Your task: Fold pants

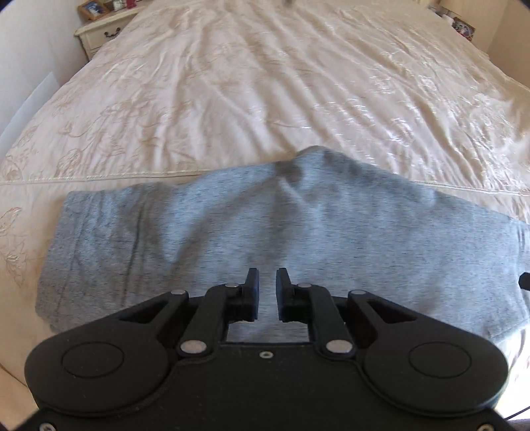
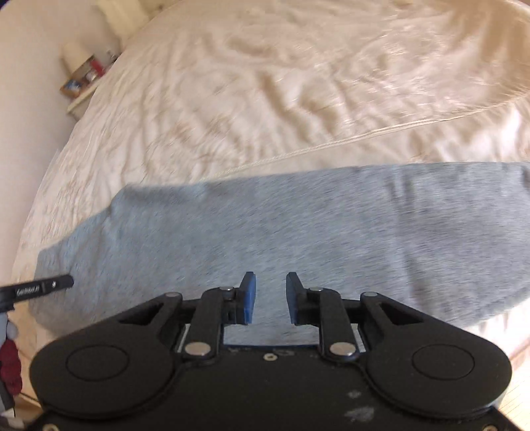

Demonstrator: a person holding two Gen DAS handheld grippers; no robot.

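Note:
Grey pants [image 1: 265,225] lie folded lengthwise across the near edge of a bed, with a raised bump at their far edge. They also show in the right wrist view [image 2: 298,232], blurred. My left gripper [image 1: 267,281] hovers above the pants' near part, jaws slightly apart and empty. My right gripper [image 2: 271,285] is above the pants too, jaws apart and empty. A tip of the right gripper shows at the left wrist view's right edge [image 1: 524,280]. Part of the left gripper shows at the right wrist view's left edge [image 2: 39,287].
The cream embroidered bedspread [image 1: 265,83] covers the whole bed beyond the pants. A cream nightstand [image 1: 99,30] with small items stands at the far left corner. More small items sit at the far right [image 1: 462,25]. A wall runs along the bed's left side.

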